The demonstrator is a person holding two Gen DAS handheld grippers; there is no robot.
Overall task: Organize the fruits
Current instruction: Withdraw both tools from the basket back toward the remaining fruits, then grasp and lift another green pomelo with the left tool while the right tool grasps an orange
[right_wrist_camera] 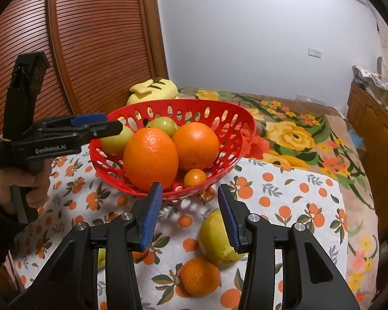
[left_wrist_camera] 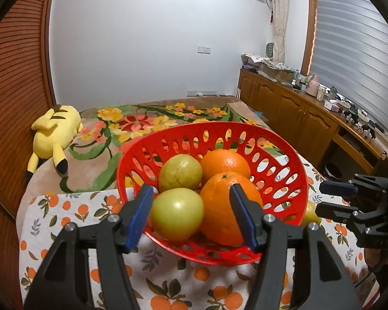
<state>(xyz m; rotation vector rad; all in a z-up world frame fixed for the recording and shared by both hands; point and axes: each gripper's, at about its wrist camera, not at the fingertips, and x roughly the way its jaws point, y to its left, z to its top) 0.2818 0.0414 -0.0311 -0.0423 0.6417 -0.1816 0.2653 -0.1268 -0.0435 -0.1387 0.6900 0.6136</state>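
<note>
Fruits [right_wrist_camera: 150,161] in red basket [left_wrist_camera: 284,180], lemon [right_wrist_camera: 216,240] half hidden behind right gripper [right_wrist_camera: 187,213], both jaws wide.

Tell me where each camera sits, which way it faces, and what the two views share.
Left wrist: on the left gripper, facing the red basket across the table; its open fingers frame the view, and the right gripper enters at right.
Right wrist: on the right gripper, angled down at the tablecloth; its open fingers show, plus the left gripper and hand.
Shared: basket, its oranges, yellow plush.
</note>
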